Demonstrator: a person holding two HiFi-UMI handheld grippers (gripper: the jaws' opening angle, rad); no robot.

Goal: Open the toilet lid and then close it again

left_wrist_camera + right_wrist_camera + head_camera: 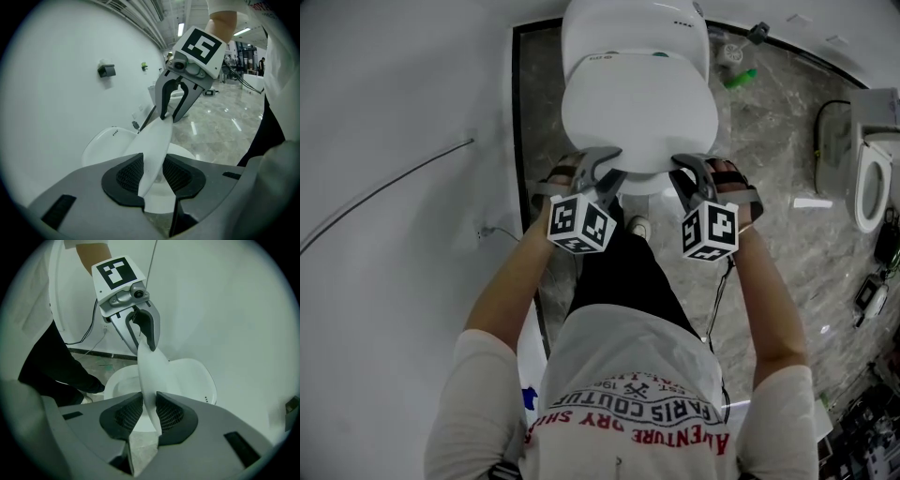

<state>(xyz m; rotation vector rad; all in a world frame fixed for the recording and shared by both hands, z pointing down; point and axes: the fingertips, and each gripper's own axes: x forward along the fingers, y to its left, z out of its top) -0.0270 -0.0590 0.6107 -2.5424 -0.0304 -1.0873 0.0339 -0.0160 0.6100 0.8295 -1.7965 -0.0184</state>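
A pale wall (pixel 394 141) fills the head view from 7 to 11 o'clock, with grey marbled floor (pixel 769 169) from 1 to 5 o'clock. A person in a white printed T-shirt (pixel 628 375) stands at 6 o'clock, both bare forearms reaching up toward 12.

At 12 o'clock stands the white toilet (pixel 635 37). Its toilet lid (pixel 637 108) hangs over the bowl, front rim toward the person. In both gripper views the lid is seen edge-on, tilted part-way up, with the open bowl visible beneath it.

The left gripper (pixel 602 171) meets the lid's front rim at 7 o'clock of the lid and the right gripper (pixel 689 173) at 5 o'clock. Each has the thin rim between its ribbed pads. In both gripper views the jaws stand parted around the rim in a loose hold, not a clamp, with a slight gap beside the plastic.

A second toilet (pixel 872 178) sits at 3 o'clock on the frame's edge. A thin cable (pixel 384 192) crosses the wall at 9 o'clock, and a small green bottle (pixel 739 79) lies at 1 o'clock.
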